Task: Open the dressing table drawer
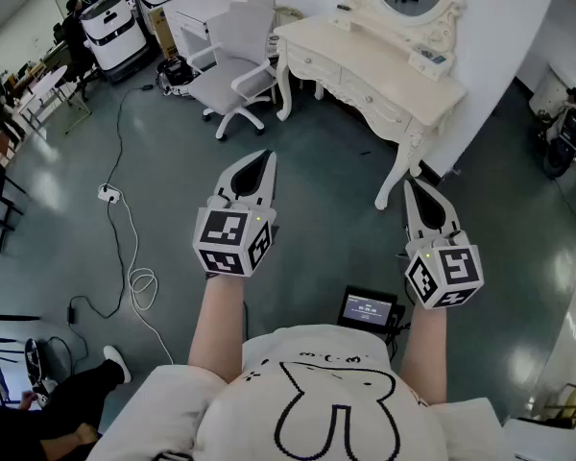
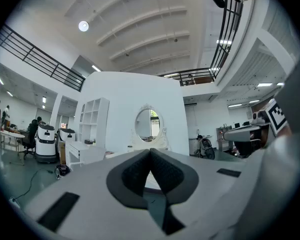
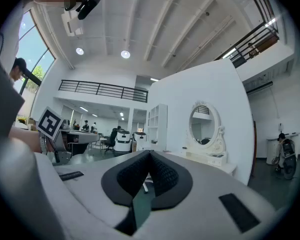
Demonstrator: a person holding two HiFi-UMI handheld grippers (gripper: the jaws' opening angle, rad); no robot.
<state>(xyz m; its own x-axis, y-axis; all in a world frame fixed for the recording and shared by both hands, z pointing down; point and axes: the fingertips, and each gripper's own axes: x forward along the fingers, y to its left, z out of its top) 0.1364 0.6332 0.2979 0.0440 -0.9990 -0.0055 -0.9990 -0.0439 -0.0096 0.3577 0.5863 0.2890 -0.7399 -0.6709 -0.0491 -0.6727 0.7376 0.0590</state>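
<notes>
Here, left tool (image 1: 265, 156) and right tool (image 1: 410, 186), jaws together, face the dressing table (image 1: 379, 83)

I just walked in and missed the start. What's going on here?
A person stands on the open floor with a gripper in each hand, facing a cream dressing table against the wall. The left gripper and the right gripper are both shut and empty, held level and well short of the table. Its drawers look closed, so the opening has not begun.
</notes>
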